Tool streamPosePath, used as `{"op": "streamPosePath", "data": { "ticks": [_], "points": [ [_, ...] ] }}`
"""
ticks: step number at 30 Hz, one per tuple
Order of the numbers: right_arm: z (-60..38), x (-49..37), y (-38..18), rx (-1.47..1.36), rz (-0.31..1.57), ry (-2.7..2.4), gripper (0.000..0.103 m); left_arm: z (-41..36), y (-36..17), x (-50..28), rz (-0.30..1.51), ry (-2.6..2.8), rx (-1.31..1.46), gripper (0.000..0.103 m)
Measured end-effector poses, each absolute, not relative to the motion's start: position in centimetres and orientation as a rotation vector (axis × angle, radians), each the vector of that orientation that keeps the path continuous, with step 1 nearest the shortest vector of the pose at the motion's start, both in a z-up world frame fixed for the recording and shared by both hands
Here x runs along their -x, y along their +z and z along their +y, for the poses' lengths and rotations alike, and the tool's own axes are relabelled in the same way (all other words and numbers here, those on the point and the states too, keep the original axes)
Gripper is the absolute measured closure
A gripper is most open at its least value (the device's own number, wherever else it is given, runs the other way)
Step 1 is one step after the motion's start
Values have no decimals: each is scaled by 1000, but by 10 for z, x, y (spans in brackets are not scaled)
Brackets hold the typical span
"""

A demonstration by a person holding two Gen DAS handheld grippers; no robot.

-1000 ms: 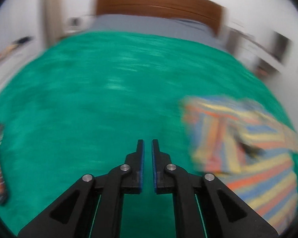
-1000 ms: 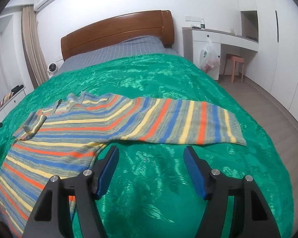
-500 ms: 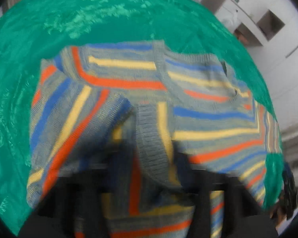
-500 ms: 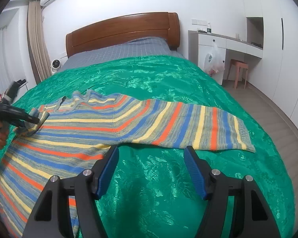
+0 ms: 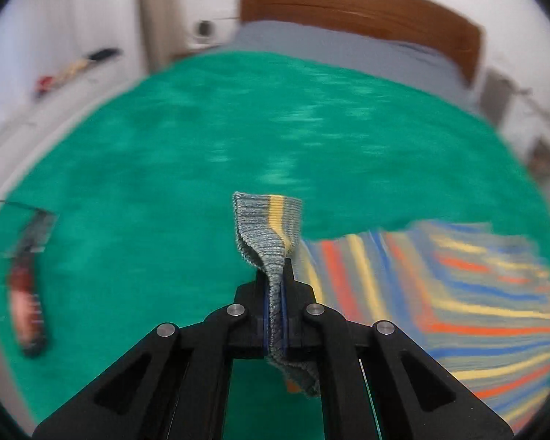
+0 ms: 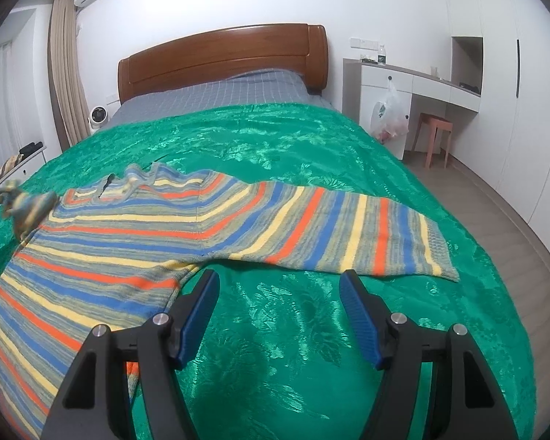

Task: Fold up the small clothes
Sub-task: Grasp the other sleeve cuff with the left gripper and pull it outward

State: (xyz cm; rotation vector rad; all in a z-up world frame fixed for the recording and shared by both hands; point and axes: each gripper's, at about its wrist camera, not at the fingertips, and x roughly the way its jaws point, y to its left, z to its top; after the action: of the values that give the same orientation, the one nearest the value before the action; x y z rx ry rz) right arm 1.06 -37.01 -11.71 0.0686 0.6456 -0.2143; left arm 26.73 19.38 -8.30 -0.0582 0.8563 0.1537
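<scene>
Left wrist view: the left gripper (image 5: 275, 286) is clamped on the sweater (image 5: 440, 293) cuff (image 5: 269, 227), lifted over the green bedspread (image 5: 165, 168). Right gripper (image 6: 278, 293) hovers spread wide, holding nothing, near the sweater's flat right sleeve (image 6: 348, 231).

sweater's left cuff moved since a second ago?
Yes. The cuff, flat on the sweater before, is pulled out over the green bedspread, pinched in the left gripper.

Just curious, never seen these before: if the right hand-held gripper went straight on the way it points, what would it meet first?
Probably the green bedspread, which shows bare between the open jaws of the right hand-held gripper. The striped sweater's sleeve lies just beyond, though depth is hard to judge.
</scene>
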Motion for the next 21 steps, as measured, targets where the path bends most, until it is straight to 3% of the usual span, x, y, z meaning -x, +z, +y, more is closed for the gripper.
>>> {"op": "streamPosePath", "data": {
  "ticks": [7, 21],
  "points": [
    [-371, -24, -135, -72, 702, -237, 36, 247, -133, -251, 939, 198, 161, 101],
    [-381, -36, -162, -103, 781, -280, 31, 282, -169, -253, 971, 218, 196, 101]
  ]
}}
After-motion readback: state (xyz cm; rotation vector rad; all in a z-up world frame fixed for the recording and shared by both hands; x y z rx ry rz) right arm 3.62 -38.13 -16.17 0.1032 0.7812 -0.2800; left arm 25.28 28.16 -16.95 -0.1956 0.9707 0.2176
